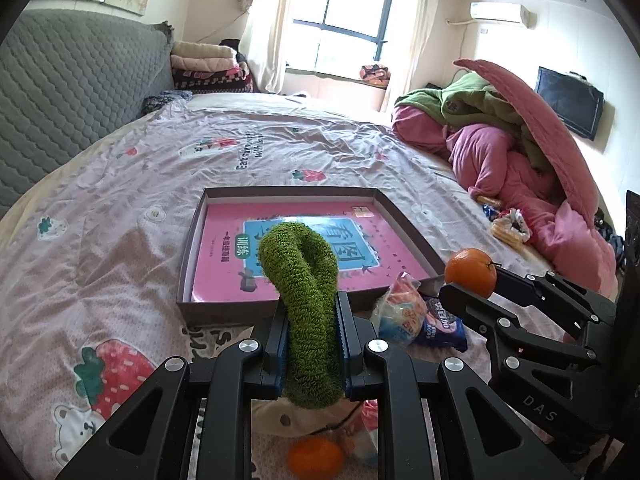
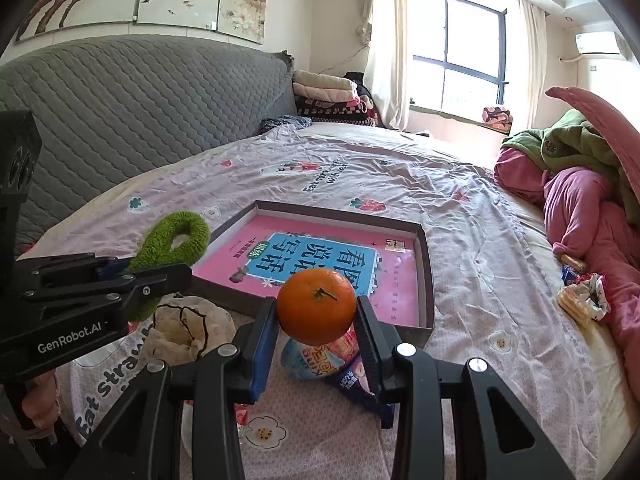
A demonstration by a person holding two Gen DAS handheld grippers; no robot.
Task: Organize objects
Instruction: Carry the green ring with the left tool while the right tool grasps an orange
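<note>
A green scrunchie [image 1: 304, 304] is clenched between the pads of the left tongs [image 1: 311, 320], its loop standing up past the fingertips and its lower end hanging below them. An orange [image 2: 317, 305] is gripped at its sides by the right tongs [image 2: 316, 320], stem facing the camera. Both are held above the bed [image 1: 120, 184], the two pairs of tongs side by side, the left ones seen at the left edge of the right wrist view.

Just ahead of both tongs a shallow box [image 2: 426, 264] lies on the sheet, with a pink book [image 2: 320, 264] flat inside it. Directly below the right tongs, between them and the box, snack packets [image 2: 320, 360] are seen on the sheet. Below the left tongs a cream cloth pouch [image 2: 188, 328] lies, and nearer still a second orange [image 1: 316, 458], blurred. Far to the right of the right tongs a pile of pink and green bedding [image 2: 592, 200] is heaped, with another scrunchie and a snack [image 2: 584, 300] at its foot. A hand [image 2: 40, 408] is seen on the left handle.
</note>
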